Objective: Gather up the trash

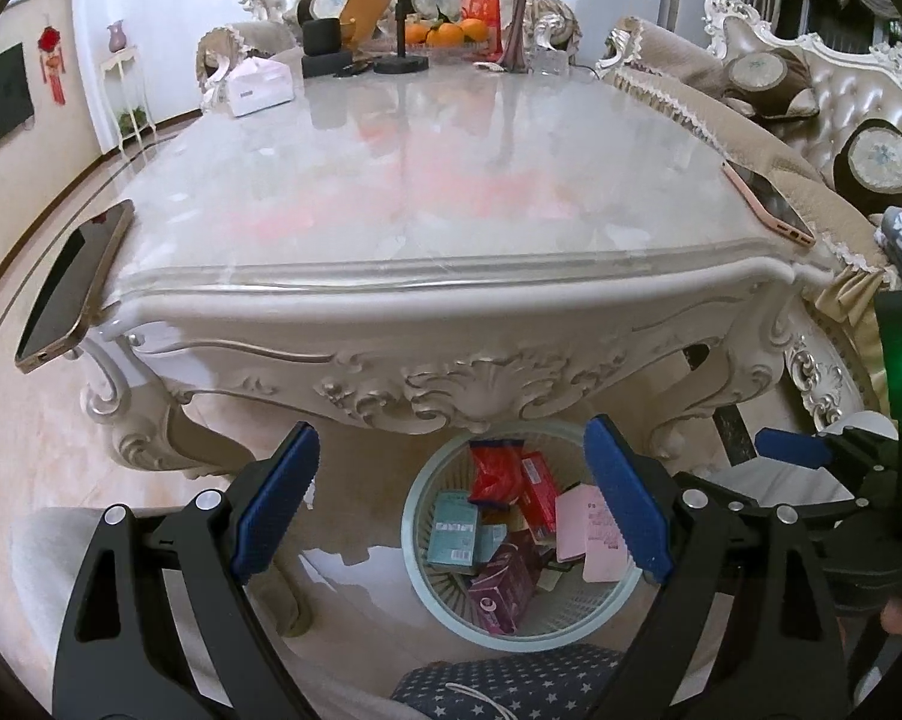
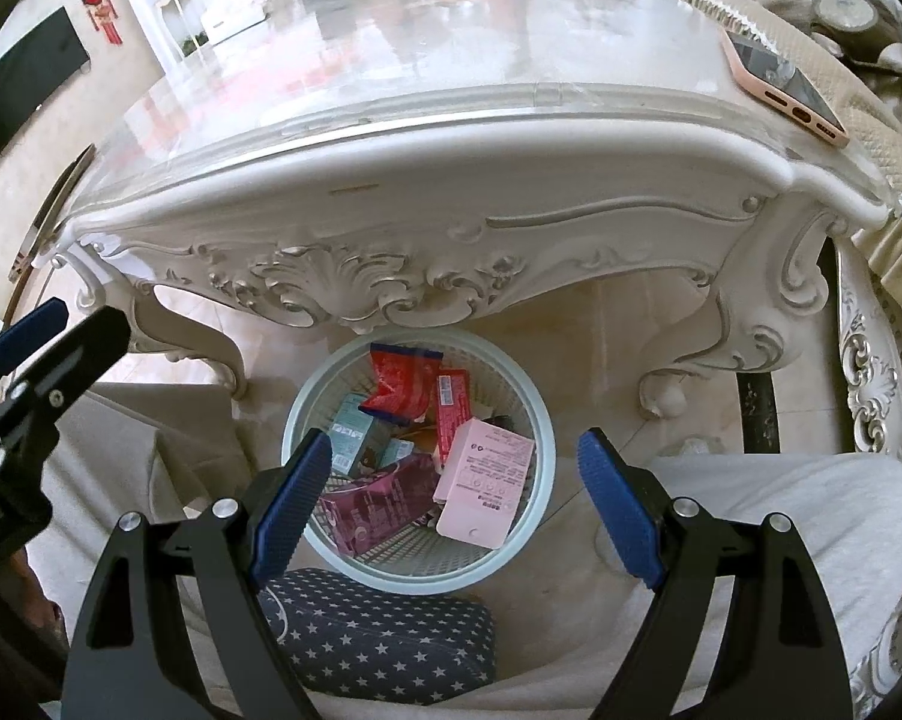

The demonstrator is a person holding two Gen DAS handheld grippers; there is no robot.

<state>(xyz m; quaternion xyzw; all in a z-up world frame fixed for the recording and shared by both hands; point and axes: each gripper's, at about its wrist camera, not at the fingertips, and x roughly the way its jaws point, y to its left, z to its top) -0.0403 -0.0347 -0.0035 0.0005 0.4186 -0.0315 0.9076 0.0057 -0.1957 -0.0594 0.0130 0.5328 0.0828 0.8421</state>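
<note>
A round pale-blue waste basket [image 1: 417, 591] [image 2: 541, 480] stands on the floor under the near edge of the ornate white table [image 1: 451, 312] [image 2: 451, 180]. It holds several pieces of trash: a red wrapper [image 1: 494, 471] [image 2: 399, 384], a pink box [image 1: 598, 531] [image 2: 487, 480], a maroon box [image 1: 502, 582] [image 2: 378, 501] and teal boxes [image 1: 454, 531] [image 2: 351, 435]. My left gripper [image 1: 451, 504] is open and empty above the basket. My right gripper [image 2: 454, 507] is open and empty, right over the basket.
A gold phone [image 1: 75, 288] overhangs the table's left corner. A pink phone [image 1: 772, 204] [image 2: 781, 81] lies at its right corner. Tissue box [image 1: 258, 87], oranges [image 1: 444, 33], vase [image 1: 520, 18] and a stand [image 1: 399, 12] sit at the far end. A star-patterned cushion [image 2: 378, 636] lies below.
</note>
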